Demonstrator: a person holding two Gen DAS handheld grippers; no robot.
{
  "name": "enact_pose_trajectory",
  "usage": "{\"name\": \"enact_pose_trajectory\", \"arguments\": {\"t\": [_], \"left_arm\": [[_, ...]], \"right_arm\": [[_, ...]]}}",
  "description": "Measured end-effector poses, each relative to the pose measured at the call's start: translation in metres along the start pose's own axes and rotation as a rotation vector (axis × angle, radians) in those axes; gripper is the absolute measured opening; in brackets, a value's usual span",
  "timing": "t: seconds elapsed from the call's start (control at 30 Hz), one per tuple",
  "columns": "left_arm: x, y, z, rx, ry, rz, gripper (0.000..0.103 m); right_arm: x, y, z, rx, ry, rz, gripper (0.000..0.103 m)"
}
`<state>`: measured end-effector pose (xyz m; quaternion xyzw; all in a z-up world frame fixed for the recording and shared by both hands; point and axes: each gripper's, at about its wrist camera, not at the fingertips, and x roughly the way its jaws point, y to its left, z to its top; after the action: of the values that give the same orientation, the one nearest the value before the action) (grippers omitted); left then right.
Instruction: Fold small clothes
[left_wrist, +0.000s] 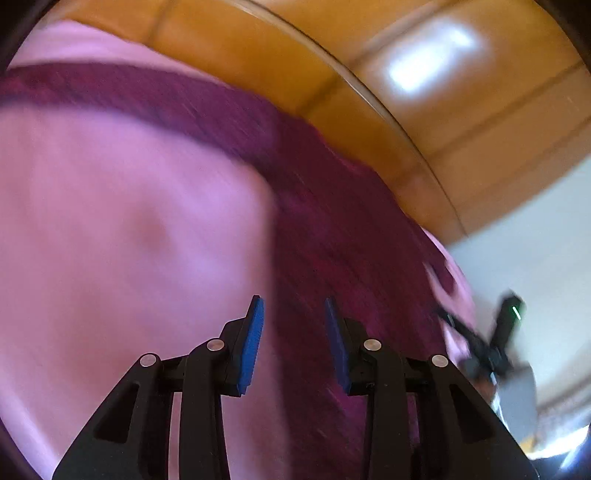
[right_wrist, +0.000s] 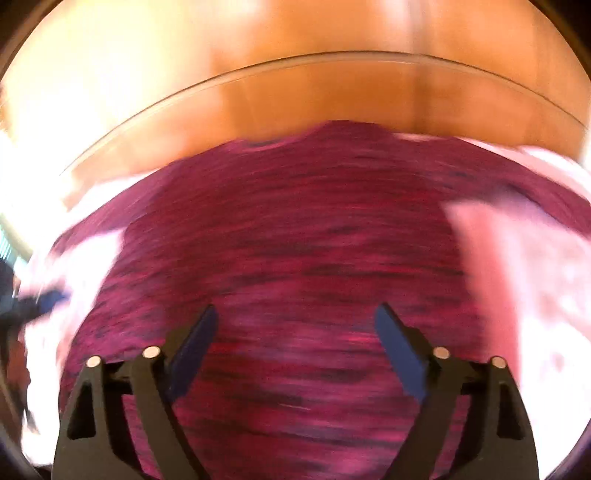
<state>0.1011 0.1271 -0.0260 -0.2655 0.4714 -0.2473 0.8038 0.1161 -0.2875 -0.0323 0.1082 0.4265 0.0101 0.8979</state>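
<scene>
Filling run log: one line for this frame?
left gripper open, empty | right gripper open, empty | maroon garment flat on pink cloth

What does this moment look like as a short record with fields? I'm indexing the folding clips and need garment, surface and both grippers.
garment: maroon heathered garment, spread out, pale pink parts at its sides
surface: orange-brown wooden table, pink cloth under or beside the garment
left gripper: jaws apart, nothing between them, over the maroon and pink boundary
right gripper: jaws wide apart, empty, over the garment's middle
image quality: both views motion-blurred
</scene>
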Motion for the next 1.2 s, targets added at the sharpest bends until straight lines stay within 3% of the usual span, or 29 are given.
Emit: {"name": "enact_pose_trajectory", "arguments": {"t": [0.03,0.1,0.2,0.23,0.33,0.4,0.43,0.5,0.57,0.73,0.83,0.87,0.9,1.0,1.1,1.2], "left_arm": [[0.005,-0.005,-0.013,0.001,0.033,-0.03,0.047],[0.009,-0.013,-0.034,-0.002,0.071,-0.043,0.049],[0.008,-0.019,-0.052,-0.009,0.05,-0.034,0.049],[0.007,-0.019,-0.052,-0.022,0.046,-0.042,0.049],[0.006,-0.022,-0.056,-0.015,0.035,-0.015,0.04],[0.004,-0.023,-0.059,-0.001,0.04,0.022,0.027],[0.007,-0.022,-0.056,0.01,0.043,0.046,0.014],[0.009,-0.023,-0.047,0.031,0.051,0.081,0.009],[0.005,-0.025,-0.049,0.065,0.056,0.119,0.007],[-0.003,-0.019,-0.048,0.094,0.08,0.205,0.007],[-0.003,-0.032,-0.049,0.127,0.081,0.258,0.013],[-0.005,-0.038,-0.048,0.144,0.064,0.271,0.016],[-0.01,-0.048,-0.046,0.173,0.024,0.287,0.02],[-0.017,-0.071,-0.036,0.207,-0.081,0.258,0.042],[-0.001,-0.092,-0.024,0.241,-0.116,0.215,0.044],[0.032,-0.108,-0.016,0.282,-0.086,0.202,0.044]], "right_arm": [[-0.002,-0.019,-0.003,0.031,0.002,-0.041,0.079],[-0.001,-0.043,-0.012,0.066,0.029,-0.075,0.073],[0.001,-0.062,-0.031,0.121,0.092,-0.023,0.054],[-0.002,-0.061,-0.038,0.116,0.087,0.0,0.052],[-0.008,-0.057,-0.048,0.097,0.095,0.038,0.046],[-0.011,-0.053,-0.056,0.092,0.096,0.046,0.04],[-0.013,-0.052,-0.056,0.087,0.099,0.05,0.035],[-0.02,-0.049,-0.061,0.073,0.103,0.054,0.016],[-0.035,-0.041,-0.062,0.045,0.093,0.057,0.014],[-0.054,-0.025,-0.076,-0.059,0.11,0.061,0.013],[-0.043,-0.032,-0.087,-0.035,0.153,0.056,0.014],[-0.045,-0.036,-0.083,-0.009,0.149,0.079,0.021],[-0.048,-0.041,-0.08,0.018,0.144,0.098,0.033],[-0.058,-0.071,-0.055,0.158,0.049,0.159,0.042],[-0.057,-0.118,-0.023,0.372,-0.061,0.209,0.045],[-0.038,-0.16,0.003,0.551,-0.124,0.201,0.045]]}}
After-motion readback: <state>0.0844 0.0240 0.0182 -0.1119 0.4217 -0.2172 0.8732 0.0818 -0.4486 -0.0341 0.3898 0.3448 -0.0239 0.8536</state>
